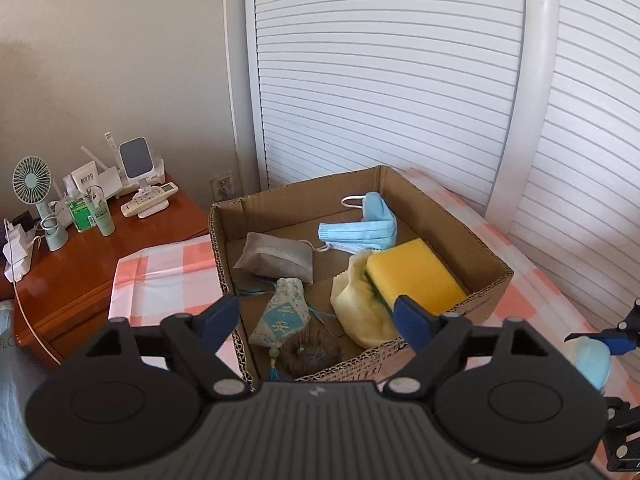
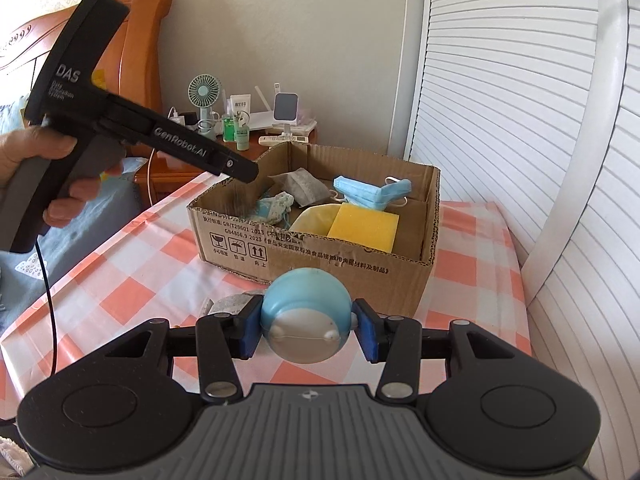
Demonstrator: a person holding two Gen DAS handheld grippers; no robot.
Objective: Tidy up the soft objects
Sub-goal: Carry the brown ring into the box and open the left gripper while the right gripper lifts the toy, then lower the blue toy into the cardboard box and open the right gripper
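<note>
**Soft toy held before a cardboard box of soft items**

The soft toy [image 2: 306, 314], a round blue-and-white figure, is clamped between the blue pads of the right gripper [image 2: 306, 330] at the lower centre of the right wrist view, its pale face turned toward the camera; being nearly spherical, no long axis can be told. Behind it, at the frame's centre, one cardboard box [image 2: 320, 256] is seen on a pink-and-white checked cloth [image 2: 132, 264]. Chinese print, "GB/T29601 2013" and three handling symbols are carried on its front wall. Inside, one yellow sponge [image 1: 416, 276] lies on one cream cloth [image 1: 360, 312], its long axis running from upper left to lower right. Two blue face masks [image 1: 368, 228], one grey pouch [image 1: 276, 258] and one patterned sachet [image 1: 284, 314] are counted. The left gripper [image 1: 316, 322] is spread wide and empty above the box; "DAS" and "GenRobot.AI" are read on its body, held in a hand [image 2: 48, 172] at the left.
</note>
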